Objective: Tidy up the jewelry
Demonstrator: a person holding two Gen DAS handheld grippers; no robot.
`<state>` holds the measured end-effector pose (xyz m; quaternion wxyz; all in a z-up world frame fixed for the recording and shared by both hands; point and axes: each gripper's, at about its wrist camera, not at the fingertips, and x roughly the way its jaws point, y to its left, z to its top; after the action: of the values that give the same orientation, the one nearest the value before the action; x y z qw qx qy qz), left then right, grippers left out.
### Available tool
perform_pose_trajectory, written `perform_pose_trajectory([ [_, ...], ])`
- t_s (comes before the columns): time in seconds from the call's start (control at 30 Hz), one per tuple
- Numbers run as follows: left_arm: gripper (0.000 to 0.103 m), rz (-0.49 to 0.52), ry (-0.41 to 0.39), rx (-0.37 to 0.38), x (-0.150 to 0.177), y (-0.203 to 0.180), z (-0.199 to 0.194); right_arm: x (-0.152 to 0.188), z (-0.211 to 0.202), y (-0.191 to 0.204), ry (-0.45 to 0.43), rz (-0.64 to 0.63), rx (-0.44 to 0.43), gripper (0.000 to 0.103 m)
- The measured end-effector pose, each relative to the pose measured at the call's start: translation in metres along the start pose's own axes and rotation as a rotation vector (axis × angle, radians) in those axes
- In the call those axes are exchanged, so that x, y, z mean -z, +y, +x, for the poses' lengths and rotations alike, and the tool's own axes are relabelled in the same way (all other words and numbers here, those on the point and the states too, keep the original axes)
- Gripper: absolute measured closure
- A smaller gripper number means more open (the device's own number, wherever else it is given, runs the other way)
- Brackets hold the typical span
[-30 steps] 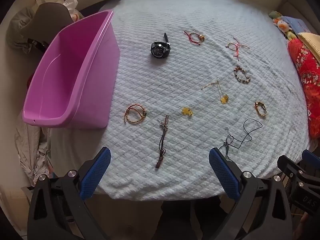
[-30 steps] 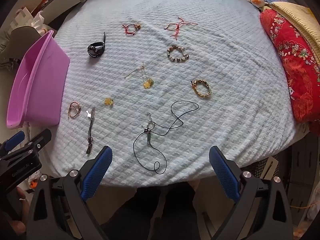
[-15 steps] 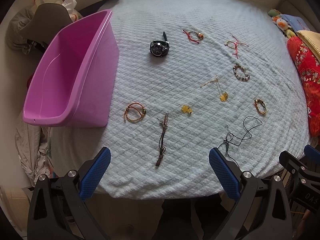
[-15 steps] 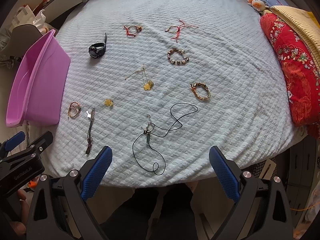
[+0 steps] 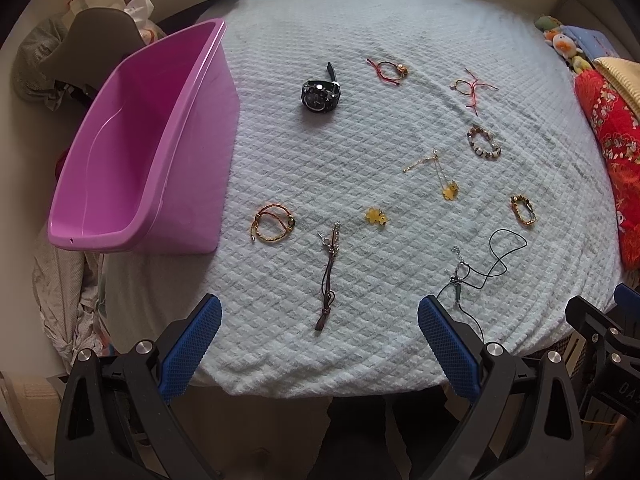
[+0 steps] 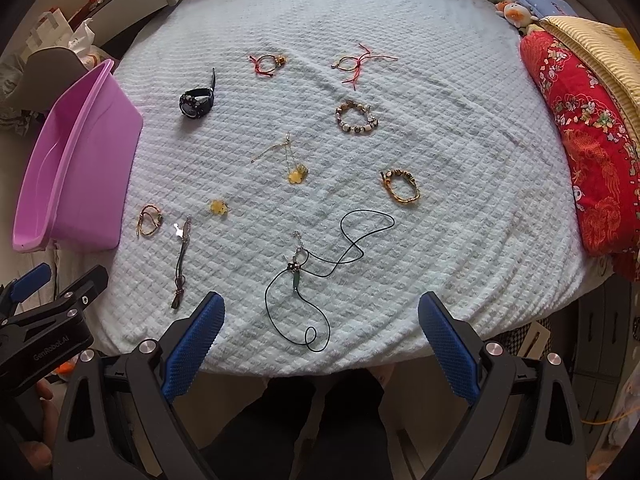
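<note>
Bracelets, six, two necklaces, one watch [image 5: 319,95], one pink bin [image 5: 132,152], both claws agape.

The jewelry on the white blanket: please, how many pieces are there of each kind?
Watch: 1
Bracelets, first at: 5
Necklaces, first at: 2
Brown cord strap: 1
Loose yellow charm: 1
Total: 10 pieces, all on the blanket; the pink tub holds none.

purple bin [image 5: 120,152], black watch [image 5: 319,96], waffle-textured white blanket [image 5: 320,20]
</note>
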<state>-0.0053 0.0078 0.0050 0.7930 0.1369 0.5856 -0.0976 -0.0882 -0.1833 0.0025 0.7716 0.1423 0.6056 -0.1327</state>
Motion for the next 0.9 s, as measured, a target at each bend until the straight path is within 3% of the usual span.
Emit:
perform_pose_trajectory([
  [0.9, 0.006, -0.002, 0.008, 0.002, -0.002, 0.0018, 0.0027, -0.0007, -0.0049, -0.0006, -0.016, -0.013, 0.009, 0.01],
])
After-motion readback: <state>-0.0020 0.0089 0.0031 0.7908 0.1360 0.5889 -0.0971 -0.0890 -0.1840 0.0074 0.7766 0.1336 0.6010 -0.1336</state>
